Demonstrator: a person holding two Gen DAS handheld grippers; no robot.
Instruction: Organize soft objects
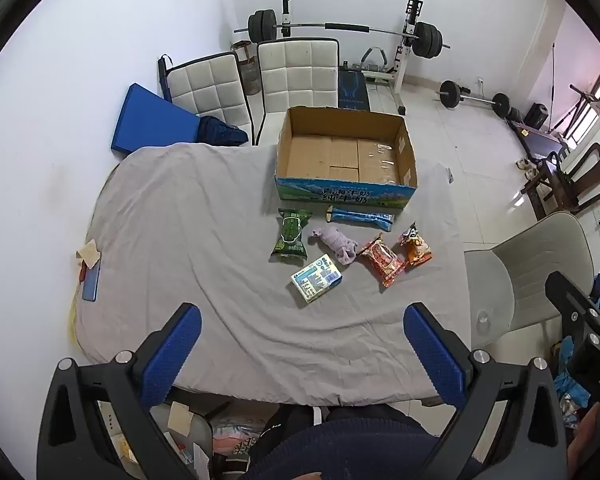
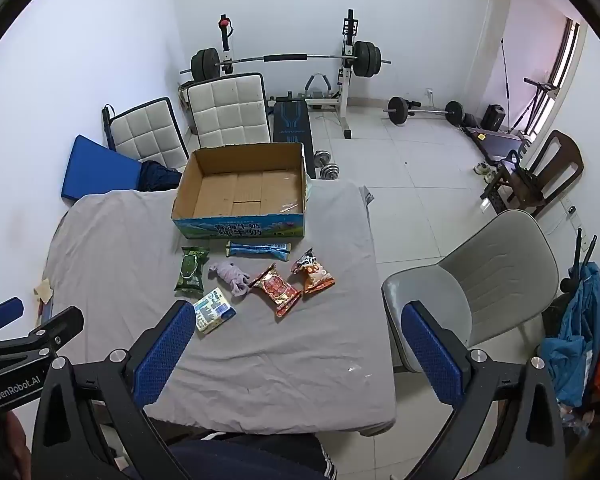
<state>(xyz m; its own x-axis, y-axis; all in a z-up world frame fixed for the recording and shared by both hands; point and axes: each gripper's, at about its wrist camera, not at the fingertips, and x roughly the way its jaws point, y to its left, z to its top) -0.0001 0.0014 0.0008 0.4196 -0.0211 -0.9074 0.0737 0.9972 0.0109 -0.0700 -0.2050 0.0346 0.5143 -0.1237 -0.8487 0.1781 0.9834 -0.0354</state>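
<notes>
Soft packets (image 1: 381, 262) lay clustered on the grey cloth just before the empty cardboard box (image 1: 345, 156), ahead of both spread, empty grippers, nearer the right gripper (image 2: 296, 354) than the left gripper (image 1: 302, 354).

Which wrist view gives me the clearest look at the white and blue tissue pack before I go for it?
The left wrist view: the white and blue tissue pack lies fully exposed on the grey sheet, with its printed top face showing. In the right wrist view the right claw's left finger covers the pack's near corner.
</notes>
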